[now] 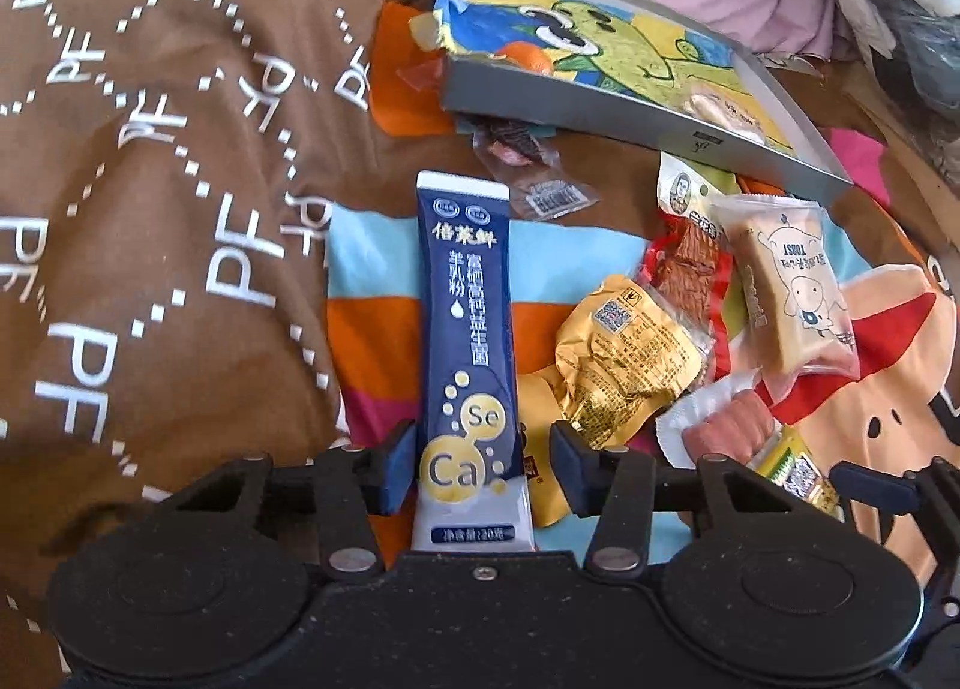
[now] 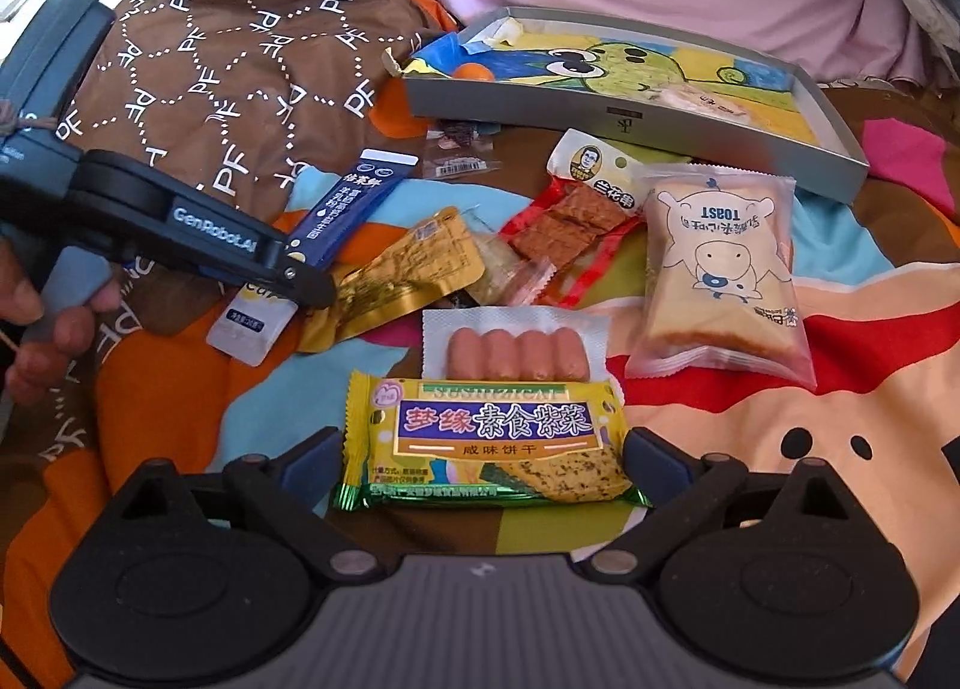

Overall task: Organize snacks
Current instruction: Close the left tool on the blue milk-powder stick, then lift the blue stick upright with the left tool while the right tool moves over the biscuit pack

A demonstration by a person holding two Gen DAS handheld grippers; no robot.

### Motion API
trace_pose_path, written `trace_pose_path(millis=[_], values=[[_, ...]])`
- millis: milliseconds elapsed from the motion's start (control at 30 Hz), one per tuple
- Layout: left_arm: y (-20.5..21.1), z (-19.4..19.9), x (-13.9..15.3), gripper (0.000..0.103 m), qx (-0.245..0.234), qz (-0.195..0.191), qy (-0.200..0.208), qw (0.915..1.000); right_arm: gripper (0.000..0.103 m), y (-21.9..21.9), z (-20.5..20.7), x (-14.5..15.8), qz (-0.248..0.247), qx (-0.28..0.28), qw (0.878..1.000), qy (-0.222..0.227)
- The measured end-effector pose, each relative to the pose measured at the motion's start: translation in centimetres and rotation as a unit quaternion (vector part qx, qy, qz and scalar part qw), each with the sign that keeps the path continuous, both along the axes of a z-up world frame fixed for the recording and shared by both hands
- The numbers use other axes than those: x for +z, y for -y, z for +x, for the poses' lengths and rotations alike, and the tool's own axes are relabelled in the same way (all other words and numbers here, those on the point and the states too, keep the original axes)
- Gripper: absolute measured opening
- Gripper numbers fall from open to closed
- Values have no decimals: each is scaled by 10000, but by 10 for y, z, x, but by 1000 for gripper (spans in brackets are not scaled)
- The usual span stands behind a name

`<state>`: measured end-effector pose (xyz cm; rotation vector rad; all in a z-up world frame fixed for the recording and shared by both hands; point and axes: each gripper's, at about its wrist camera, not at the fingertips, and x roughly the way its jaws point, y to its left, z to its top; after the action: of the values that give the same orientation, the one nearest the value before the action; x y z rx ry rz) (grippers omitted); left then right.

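Note:
A long blue sachet (image 1: 465, 299) lies on the bedspread between the fingers of my left gripper (image 1: 480, 467). The jaws are open; the left pad touches the sachet's edge and the right pad stands slightly off. From the right wrist view, the left gripper (image 2: 300, 275) hangs over the blue sachet (image 2: 354, 197). My right gripper (image 2: 483, 461) is wide open, its fingers flanking a yellow biscuit packet (image 2: 486, 443) that lies flat. A grey tray (image 2: 540, 110) with a cartoon lining sits at the back and holds a small pale packet (image 2: 696, 98) and an orange item (image 2: 474, 71).
Loose on the bedspread are a toast bag (image 2: 720, 269), a sausage pack (image 2: 516, 353), a gold packet (image 2: 408, 275), a red strip snack (image 2: 570, 227) and a small clear packet (image 2: 456, 149). A brown patterned cloth (image 2: 240, 59) is heaped at left. A hand (image 2: 48, 323) holds the left gripper.

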<state>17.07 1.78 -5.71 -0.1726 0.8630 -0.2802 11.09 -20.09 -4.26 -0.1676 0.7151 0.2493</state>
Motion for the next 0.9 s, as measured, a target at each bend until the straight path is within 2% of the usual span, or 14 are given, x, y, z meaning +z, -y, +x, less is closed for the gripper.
trace_pose_path(millis=[233,367,467,533,633,900], values=[[2,16,2,68,-2,212,328,9992,103,1,5,-2,115,-68,9999,-19],[3,22,1,70,-87,278,439,9986,103,-3,13,-4,104,-120,9999,-36],[3,21,0,61,-132,223,479,9985,103,-5,16,-6,98,-169,9998,-60],[4,18,1,47,-178,200,483,9985,103,-6,15,-6,53,-168,9998,-42],[6,14,-2,39,-161,151,378,9990,101,-8,12,-6,15,-165,9999,-19],[0,3,-2,36,4,-120,57,9999,97,-2,6,-3,183,-247,9995,44]])
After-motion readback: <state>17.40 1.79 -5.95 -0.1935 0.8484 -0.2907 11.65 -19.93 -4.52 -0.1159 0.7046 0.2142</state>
